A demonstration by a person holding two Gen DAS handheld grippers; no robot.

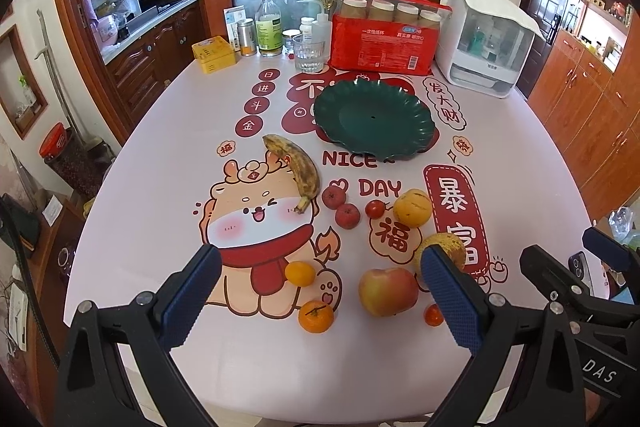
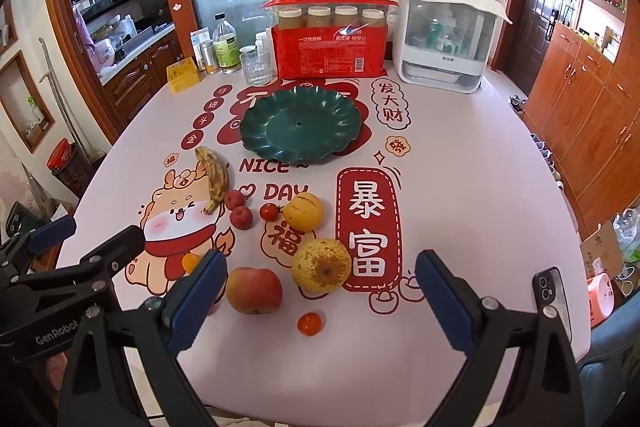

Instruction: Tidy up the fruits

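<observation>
An empty dark green plate [image 1: 374,117] [image 2: 300,125] sits mid-table. Fruits lie loose in front of it: a spotted banana [image 1: 294,169] [image 2: 214,177], two small red fruits [image 1: 340,205] [image 2: 240,209], a cherry tomato [image 1: 375,209] [image 2: 270,212], a yellow fruit [image 1: 412,207] [image 2: 303,211], a pear [image 1: 442,249] [image 2: 321,265], an apple [image 1: 388,291] [image 2: 254,290], two small oranges [image 1: 308,293], another tomato [image 2: 309,323]. My left gripper [image 1: 322,297] is open above the oranges. My right gripper [image 2: 320,301] is open above the apple and pear. Both are empty.
At the table's back stand a red pack of paper cups [image 1: 384,39], a white dispenser box [image 1: 486,41], a glass [image 1: 309,55], bottles and jars [image 1: 272,25] and a yellow tin [image 1: 214,54]. Cabinets flank the table.
</observation>
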